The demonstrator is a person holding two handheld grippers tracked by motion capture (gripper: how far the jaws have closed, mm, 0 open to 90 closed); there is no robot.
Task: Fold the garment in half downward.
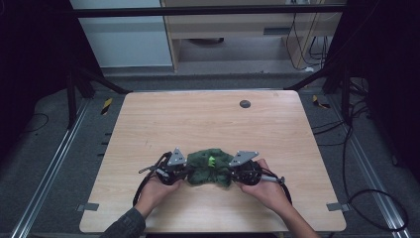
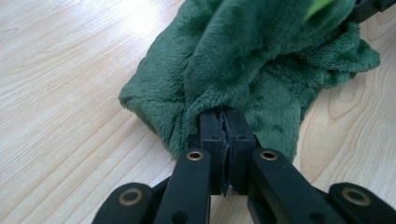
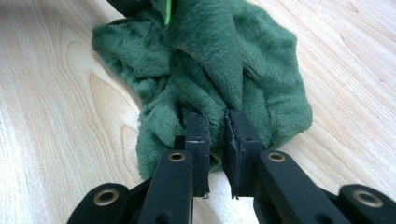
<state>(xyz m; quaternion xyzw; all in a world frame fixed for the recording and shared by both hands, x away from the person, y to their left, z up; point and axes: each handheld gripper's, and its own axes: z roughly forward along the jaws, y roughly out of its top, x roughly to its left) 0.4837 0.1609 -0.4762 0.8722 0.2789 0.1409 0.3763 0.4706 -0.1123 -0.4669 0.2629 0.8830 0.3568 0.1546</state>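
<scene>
A crumpled dark green plush cloth (image 1: 210,167) with a small bright green tag lies on the wooden table (image 1: 208,124) near its front edge. My left gripper (image 1: 184,173) holds the cloth's left side; in the left gripper view its jaws (image 2: 224,122) are pressed together on a fold of the cloth (image 2: 261,60). My right gripper (image 1: 236,173) holds the right side; in the right gripper view its jaws (image 3: 215,123) clamp a thick bunch of the cloth (image 3: 219,56), with a narrow gap between them packed with fabric. A hand grips each tool.
A small dark round disc (image 1: 244,103) sits in the table's far right part. Black cables (image 1: 376,198) trail over the floor to the right. Light wooden furniture (image 1: 247,25) stands beyond the table.
</scene>
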